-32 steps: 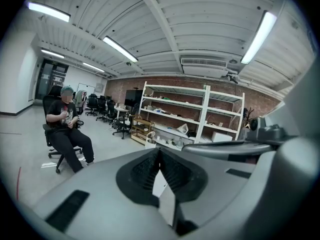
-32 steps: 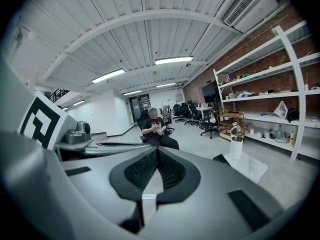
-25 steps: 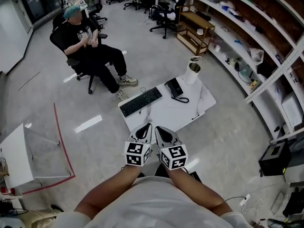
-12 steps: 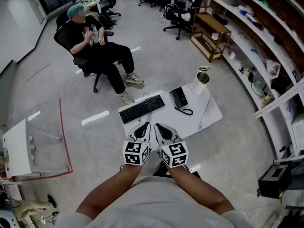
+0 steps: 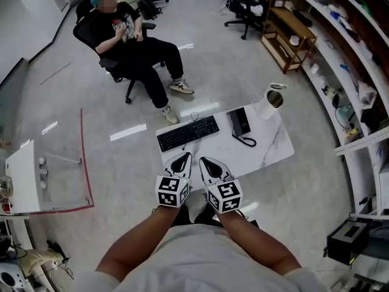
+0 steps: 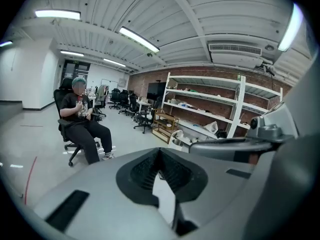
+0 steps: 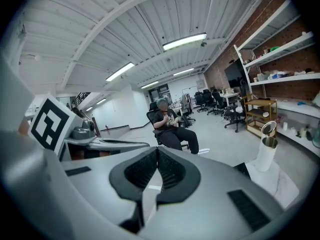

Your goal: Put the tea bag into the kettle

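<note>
Both grippers were parked right in front of the wearer's chest, side by side and just about touching. The left gripper (image 5: 181,162) had its fingers pressed together with nothing between them. The left gripper view backed that up, with the ribbed pads meeting at the tip, empty. The right gripper (image 5: 208,164) was the same deal, fingers closed tight on nothing. Both pointed forward and a bit down. In the head view their tips lined up with the near edge of the table (image 5: 270,148), and the marker cubes (image 5: 172,191) faced up at the camera.

The kettle (image 5: 268,105) stood upright on the far right corner of the table. It had a white body, and its lid (image 5: 278,87) was flipped open so you could see the dark mouth. It was well apart from both grippers. The tea bag I honestly couldn't make out in any view, too small to tell.

Also on the table were a black keyboard (image 5: 188,133) along the far left side and a black phone (image 5: 239,121) with a cord, sitting between the keyboard and the kettle. The rest of the top was white and marble-looking.

Beyond the table a person (image 5: 130,41) in dark clothes sat in a black office chair (image 5: 91,35) on the shiny grey floor. Shelves (image 5: 340,47) with odds and ends ran along the right wall. A red line (image 5: 84,157) was marked on the floor off to the left.
</note>
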Demonstrator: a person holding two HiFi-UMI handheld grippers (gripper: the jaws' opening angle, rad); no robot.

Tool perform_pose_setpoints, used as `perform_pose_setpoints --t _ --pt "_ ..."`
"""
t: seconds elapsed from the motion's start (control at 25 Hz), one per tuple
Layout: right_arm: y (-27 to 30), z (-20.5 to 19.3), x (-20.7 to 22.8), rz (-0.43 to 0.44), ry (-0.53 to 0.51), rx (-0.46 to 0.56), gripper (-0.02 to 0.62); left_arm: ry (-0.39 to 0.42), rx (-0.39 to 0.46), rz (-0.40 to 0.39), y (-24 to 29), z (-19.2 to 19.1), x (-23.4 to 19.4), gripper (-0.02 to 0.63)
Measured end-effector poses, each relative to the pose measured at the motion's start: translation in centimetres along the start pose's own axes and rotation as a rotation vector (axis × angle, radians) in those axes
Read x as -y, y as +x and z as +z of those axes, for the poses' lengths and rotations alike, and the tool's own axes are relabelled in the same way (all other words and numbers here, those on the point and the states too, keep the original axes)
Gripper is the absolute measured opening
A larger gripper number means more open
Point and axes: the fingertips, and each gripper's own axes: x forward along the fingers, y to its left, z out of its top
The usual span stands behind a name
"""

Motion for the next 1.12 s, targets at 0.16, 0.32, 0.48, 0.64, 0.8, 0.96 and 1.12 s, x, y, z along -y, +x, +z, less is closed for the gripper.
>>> perform_pose_setpoints --t 0.16,0.32,0.48,0.64,0.8,0.96,1.12 --pt "2.6 -1.0 0.6 -0.01 0.008 -0.027 0.009 0.001 -0.044 -0.007 1.8 -1.3 -2.1 0.008" --pt "4.7 -3.8 1.4 -0.02 0.012 -0.073 0.009 -0.016 -0.087 -0.011 3.1 -3.9 -3.9 0.008" --pt "6.2 -7.1 1.8 -0.023 0.02 -0.136 0.009 -0.036 -0.136 -0.026 3.9 -7.2 -5.3 0.008" --pt "8.8 -10.3 3.3 -0.034 0.039 -0.175 0.009 -0.057 -0.175 -0.034 5.9 -10.1 -7.3 0.008" --pt "11.0 -13.9 4.4 -0.039 0.048 -0.217 0.011 -0.088 -0.223 -0.031 7.7 -13.7 -8.9 0.008" --pt "12.8 -18.3 5.6 -0.045 0.053 -0.268 0.037 -0.103 -0.25 -0.051 9.1 -17.4 -9.6 0.008" --pt "14.6 -23.1 6.9 -0.051 0.053 -0.311 0.067 -0.109 -0.275 -0.074 10.7 -21.2 -10.3 0.008"
